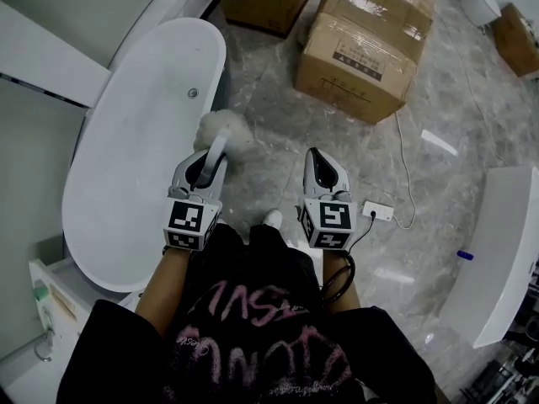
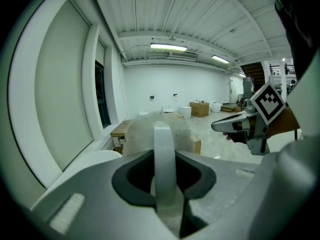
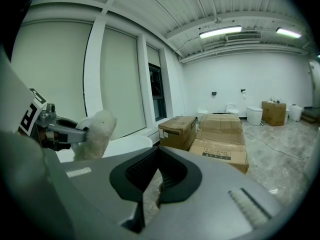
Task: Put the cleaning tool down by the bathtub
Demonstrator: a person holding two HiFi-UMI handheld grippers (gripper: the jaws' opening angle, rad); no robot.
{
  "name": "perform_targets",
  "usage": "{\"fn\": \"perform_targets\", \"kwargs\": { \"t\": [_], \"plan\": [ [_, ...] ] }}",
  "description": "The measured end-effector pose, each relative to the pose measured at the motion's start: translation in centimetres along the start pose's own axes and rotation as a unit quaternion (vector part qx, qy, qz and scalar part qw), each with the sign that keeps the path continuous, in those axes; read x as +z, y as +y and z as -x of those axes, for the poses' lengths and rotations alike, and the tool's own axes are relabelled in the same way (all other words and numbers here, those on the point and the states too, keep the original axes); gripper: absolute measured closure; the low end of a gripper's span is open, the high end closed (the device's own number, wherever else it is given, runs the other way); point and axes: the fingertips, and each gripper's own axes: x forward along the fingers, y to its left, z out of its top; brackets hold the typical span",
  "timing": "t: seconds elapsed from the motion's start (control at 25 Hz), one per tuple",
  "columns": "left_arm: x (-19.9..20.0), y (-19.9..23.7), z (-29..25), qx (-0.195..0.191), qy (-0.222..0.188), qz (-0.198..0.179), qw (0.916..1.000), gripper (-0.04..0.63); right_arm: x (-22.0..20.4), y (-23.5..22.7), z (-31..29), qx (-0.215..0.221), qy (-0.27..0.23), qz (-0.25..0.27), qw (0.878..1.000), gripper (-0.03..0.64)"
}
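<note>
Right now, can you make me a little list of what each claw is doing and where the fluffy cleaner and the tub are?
cleaning tool: fluffy head pointing forward, not put down yet
left claw: shut on the tool's white handle
right claw: shut, holding nothing
bathtub: white, on the person's left, right beside the tool
cardboard boxes: on the floor ahead

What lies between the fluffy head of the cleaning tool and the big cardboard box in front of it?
Nothing. In the head view, only bare marble floor separates the cleaning tool from the cardboard box.
</note>
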Motion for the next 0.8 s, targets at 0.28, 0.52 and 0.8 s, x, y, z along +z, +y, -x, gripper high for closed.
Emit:
{"fn": "perform_targets", "kwargs": {
  "t": [0.28, 0.52, 0.8],
  "plan": [
    [-0.4, 0.2, -0.3, -0.011, 0.002, 0.001, 0.9999, 0.509, 0.0, 0.6, -0.3, 0.002, 0.002, 0.000, 1.000, 0.603],
    [-0.1, -0.7, -0.9, -0.033, -0.006, -0.004, 0.9994, 0.509, 0.0, 0.5, -0.2, -0.006, 0.007, 0.012, 1.000, 0.603],
    [-0.5, 0.3, -1.3, -0.046, -0.009, 0.011, 0.9988, 0.509, 0.3, 1.9, -0.8, -0.010, 0.015, 0.025, 1.000, 0.603]
  ]
}}
